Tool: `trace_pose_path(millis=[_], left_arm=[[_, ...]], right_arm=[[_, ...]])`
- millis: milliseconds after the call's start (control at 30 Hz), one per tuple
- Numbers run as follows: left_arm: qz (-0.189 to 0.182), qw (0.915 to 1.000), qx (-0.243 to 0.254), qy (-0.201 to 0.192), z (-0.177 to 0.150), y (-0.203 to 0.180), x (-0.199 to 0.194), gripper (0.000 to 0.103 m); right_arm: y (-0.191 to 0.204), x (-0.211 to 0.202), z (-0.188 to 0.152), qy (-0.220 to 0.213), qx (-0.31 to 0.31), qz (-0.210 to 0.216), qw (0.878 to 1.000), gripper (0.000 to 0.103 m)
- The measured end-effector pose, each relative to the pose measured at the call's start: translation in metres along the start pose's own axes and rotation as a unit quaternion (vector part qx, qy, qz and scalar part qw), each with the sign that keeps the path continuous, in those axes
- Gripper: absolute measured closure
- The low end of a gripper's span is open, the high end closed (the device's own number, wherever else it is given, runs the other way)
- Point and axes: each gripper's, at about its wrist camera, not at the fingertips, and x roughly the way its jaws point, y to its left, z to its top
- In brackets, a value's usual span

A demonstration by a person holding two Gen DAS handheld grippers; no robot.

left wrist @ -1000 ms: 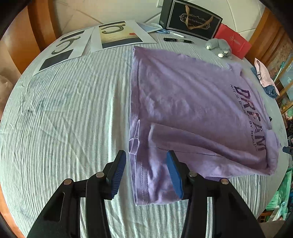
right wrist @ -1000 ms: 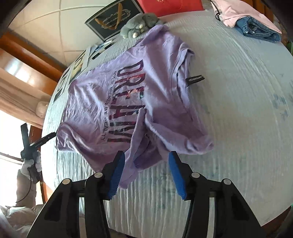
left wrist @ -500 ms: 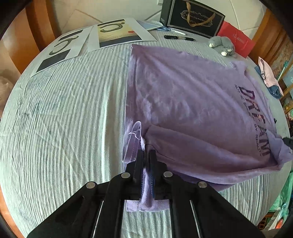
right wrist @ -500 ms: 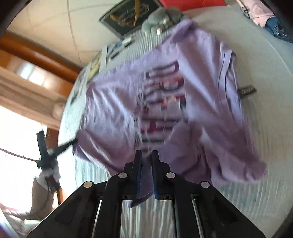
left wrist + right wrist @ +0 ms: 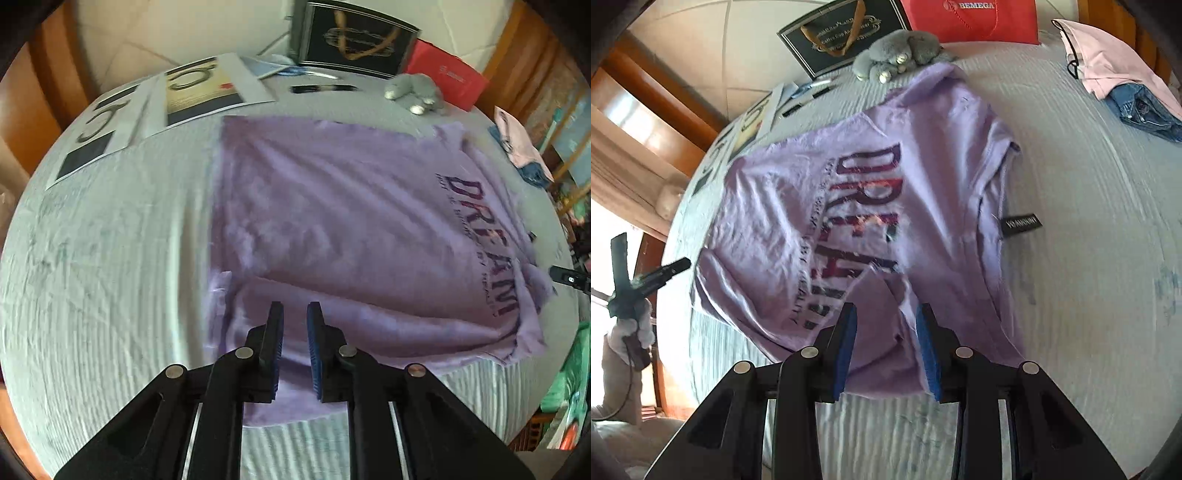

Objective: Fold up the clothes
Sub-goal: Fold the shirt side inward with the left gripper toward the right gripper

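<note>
A lilac T-shirt [image 5: 351, 221] printed "DREAM" lies on the striped white bed cover, its near edge folded over. It also shows in the right wrist view [image 5: 849, 221]. My left gripper [image 5: 295, 314] stands slightly open just above the folded hem end, with no cloth between the pads. My right gripper [image 5: 886, 314] is open over the folded sleeve end; cloth lies beneath the gap, not pinched. The right gripper's tip shows at the far right in the left view [image 5: 569, 277], and the left gripper held in a gloved hand shows in the right view [image 5: 646, 280].
Printed sheets [image 5: 199, 92], a pen [image 5: 321, 88], a black gift bag [image 5: 354, 40], a red bag [image 5: 447, 77] and a grey plush toy [image 5: 413, 92] lie at the far end. Folded pink and denim clothes [image 5: 1126, 85] sit at the far right. A black tag [image 5: 1021, 223] lies beside the shirt.
Both grippers shut on the shirt's near edge half a second ago, carried it inward over the shirt, and have now opened and let it go. The fold lies further over the shirt.
</note>
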Motion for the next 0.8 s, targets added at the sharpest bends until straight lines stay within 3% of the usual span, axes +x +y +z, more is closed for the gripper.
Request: trace_pose_path(millis=[100,167,200,267,300,333,400,500,567,667,800], left_arm=[[-0.051,0.9971,0.057,0.006,0.001,-0.058,0.003,0.084],[-0.089,0.992,0.089,0.007,0.0,-0.097,0.004,0.072],[-0.108,0.9886,0.104,0.007,0.0,-0.116,0.005,0.066],[-0.139,0.9818,0.129,0.01,-0.002,-0.154,0.007,0.063],[-0.151,0.9785,0.14,0.013,-0.002,-0.171,0.01,0.062],[-0.162,0.9754,0.149,0.016,-0.003,-0.187,0.012,0.062],[-0.184,0.9694,0.161,0.02,-0.004,-0.215,0.016,0.062],[-0.198,0.9634,0.177,0.034,-0.009,-0.247,0.028,0.06],[-0.177,0.9634,0.196,0.048,-0.014,-0.262,0.045,0.06],[-0.106,0.9717,0.205,0.051,-0.013,-0.263,0.067,0.096],[-0.027,0.9891,0.142,0.028,0.014,-0.227,0.08,0.096]], right_arm=[[-0.014,0.004,-0.01,0.007,0.001,-0.02,1.0,0.07],[-0.022,0.005,-0.018,0.014,-0.009,-0.031,0.999,0.061],[-0.026,0.006,-0.021,0.019,-0.014,-0.039,0.999,0.05],[-0.04,0.01,-0.028,0.036,0.0,-0.073,0.997,0.052],[-0.048,0.012,-0.031,0.044,0.008,-0.089,0.995,0.061],[-0.058,0.012,-0.034,0.046,0.028,-0.085,0.995,0.071],[-0.071,0.004,-0.04,0.029,0.053,-0.056,0.997,0.071],[-0.071,-0.018,-0.044,-0.006,0.039,-0.031,0.999,0.071],[-0.07,-0.027,-0.042,-0.022,0.03,-0.013,0.999,0.071],[-0.065,-0.028,-0.038,-0.024,0.01,0.0,1.0,0.071],[-0.053,-0.022,-0.032,-0.023,-0.017,0.017,0.999,0.071]])
